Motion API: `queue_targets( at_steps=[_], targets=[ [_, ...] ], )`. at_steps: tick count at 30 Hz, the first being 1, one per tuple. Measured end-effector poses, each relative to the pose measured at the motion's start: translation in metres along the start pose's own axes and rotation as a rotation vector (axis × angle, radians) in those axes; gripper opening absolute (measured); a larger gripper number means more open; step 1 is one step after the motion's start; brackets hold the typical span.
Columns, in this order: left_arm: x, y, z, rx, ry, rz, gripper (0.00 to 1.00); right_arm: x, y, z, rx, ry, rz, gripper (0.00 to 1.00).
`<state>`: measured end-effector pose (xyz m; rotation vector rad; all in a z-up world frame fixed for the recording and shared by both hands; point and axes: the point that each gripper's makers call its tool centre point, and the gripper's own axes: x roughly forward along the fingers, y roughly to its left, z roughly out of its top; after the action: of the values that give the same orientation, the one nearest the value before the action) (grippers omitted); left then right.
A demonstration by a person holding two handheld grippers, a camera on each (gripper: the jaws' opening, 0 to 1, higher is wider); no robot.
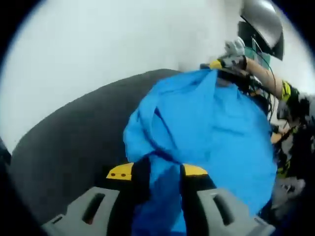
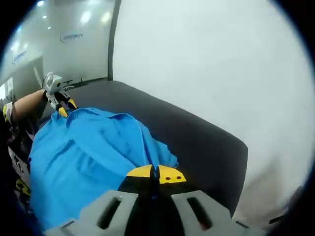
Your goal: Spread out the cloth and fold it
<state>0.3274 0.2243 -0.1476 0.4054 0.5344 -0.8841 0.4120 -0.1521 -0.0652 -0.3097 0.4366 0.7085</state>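
Left gripper view looks along the left hand-held gripper (image 1: 158, 173), whose yellow-tipped jaws stand close together with a bunch of the blue cloth (image 1: 206, 132) pinched between them. From there the cloth billows up and away, held above the dark grey worktop (image 1: 69, 137), so that much of the surface behind it is hidden. At the cloth's far upper corner the right hand-held gripper (image 1: 221, 64) comes in from the right with its yellow tip against the fabric; its jaws are too small and blurred here to read. A person's forearm (image 1: 263, 73) runs back from it, and the clutter at the right edge (dark, streaked with yellow) is too smeared to make out.

Right gripper view shows the right hand-held gripper (image 2: 157, 174) with its yellow tips pressed together on the near edge of the cloth (image 2: 88, 152), the pinched fabric barely showing between them. The cloth stretches leftward over the worktop (image 2: 197, 137) to the left hand-held gripper (image 2: 63, 110), which meets its far corner. A pale wall (image 2: 211, 59) rises behind, and the lower left of the cloth is cut off by the view's edge.
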Motion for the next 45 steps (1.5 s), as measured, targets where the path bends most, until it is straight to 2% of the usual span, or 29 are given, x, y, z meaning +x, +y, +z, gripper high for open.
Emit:
queue_targets(
  at_steps=[1,2,4,5,7,10,11,13,14,16,19,21,23,24,26,28,29,31,32,34,35,36,38,39,41,42,44,45],
  targets=[
    [0.004,-0.004,-0.002,0.039,0.007,0.004,0.39,0.001,0.0,0.0,-0.003,-0.004,-0.003,0.0],
    [0.008,-0.006,-0.001,0.016,0.005,0.002,0.39,0.003,-0.001,0.001,-0.003,-0.008,-0.004,0.0],
    [0.02,0.0,0.011,-0.15,-0.055,0.013,0.42,0.008,0.001,-0.001,0.006,-0.01,-0.004,0.0],
    [0.024,0.003,0.015,-0.192,-0.069,0.008,0.42,0.009,0.002,-0.003,0.009,-0.007,-0.001,0.0],
    [0.033,0.008,0.019,-0.179,-0.077,0.011,0.38,0.01,0.003,-0.006,0.016,-0.002,0.002,0.0],
    [0.042,0.016,0.029,-0.099,-0.079,0.051,0.17,0.007,-0.004,-0.004,0.032,-0.022,-0.014,0.0],
    [0.04,0.019,0.042,-0.09,-0.109,0.062,0.08,0.004,-0.008,-0.001,0.04,-0.036,-0.026,0.0],
    [0.026,0.03,0.077,-0.134,-0.219,0.077,0.02,-0.002,-0.021,0.008,0.055,-0.076,-0.068,0.0],
    [0.015,0.039,0.094,-0.138,-0.273,0.096,0.02,-0.006,-0.028,0.013,0.049,-0.096,-0.086,0.0],
    [-0.005,0.056,0.118,-0.154,-0.321,0.141,0.02,-0.014,-0.041,0.029,0.035,-0.16,-0.132,0.0],
    [-0.047,0.08,0.163,-0.187,-0.437,0.182,0.01,-0.029,-0.054,0.062,0.023,-0.294,-0.192,0.0],
    [-0.075,0.093,0.194,-0.171,-0.515,0.223,0.01,-0.038,-0.058,0.085,0.006,-0.37,-0.206,0.0],
    [-0.098,0.102,0.22,-0.122,-0.544,0.267,0.01,-0.046,-0.062,0.111,-0.035,-0.431,-0.205,0.0],
    [-0.107,0.104,0.232,-0.093,-0.551,0.278,0.01,-0.051,-0.067,0.123,-0.06,-0.446,-0.23,0.0],
    [-0.122,0.105,0.254,-0.047,-0.565,0.268,0.01,-0.063,-0.077,0.151,-0.071,-0.519,-0.259,0.0],
    [-0.126,0.106,0.271,-0.097,-0.608,0.231,0.01,-0.073,-0.09,0.178,-0.055,-0.599,-0.305,0.0],
    [-0.123,0.11,0.273,-0.087,-0.597,0.24,0.01,-0.074,-0.098,0.188,-0.052,-0.633,-0.33,0.0],
    [-0.11,0.122,0.272,-0.08,-0.573,0.266,0.01,-0.064,-0.116,0.198,-0.011,-0.629,-0.358,0.0],
    [-0.101,0.128,0.269,-0.085,-0.564,0.276,0.01,-0.058,-0.124,0.205,-0.031,-0.64,-0.376,0.0],
    [-0.077,0.146,0.258,-0.125,-0.537,0.283,0.01,-0.038,-0.144,0.207,-0.077,-0.587,-0.441,0.0],
    [-0.061,0.157,0.25,-0.156,-0.534,0.275,0.01,-0.027,-0.155,0.209,-0.089,-0.583,-0.466,0.0],
    [-0.049,0.165,0.244,-0.178,-0.528,0.276,0.01,-0.012,-0.163,0.21,-0.092,-0.567,-0.465,0.0],
    [-0.027,0.185,0.237,-0.234,-0.559,0.274,0.01,0.006,-0.184,0.211,-0.074,-0.565,-0.514,0.0],
    [-0.016,0.195,0.232,-0.261,-0.557,0.275,0.01,0.024,-0.196,0.212,-0.069,-0.558,-0.514,0.0],
    [0.007,0.212,0.222,-0.298,-0.551,0.269,0.01,0.044,-0.213,0.21,-0.04,-0.561,-0.546,0.0],
    [0.019,0.222,0.216,-0.314,-0.545,0.276,0.01,0.061,-0.22,0.206,-0.035,-0.539,-0.537,0.0],
    [0.044,0.24,0.2,-0.329,-0.489,0.304,0.01,0.091,-0.233,0.195,-0.034,-0.504,-0.546,0.0],
    [0.055,0.253,0.194,-0.341,-0.472,0.325,0.01,0.108,-0.238,0.182,-0.035,-0.449,-0.539,0.0]
  ],
)
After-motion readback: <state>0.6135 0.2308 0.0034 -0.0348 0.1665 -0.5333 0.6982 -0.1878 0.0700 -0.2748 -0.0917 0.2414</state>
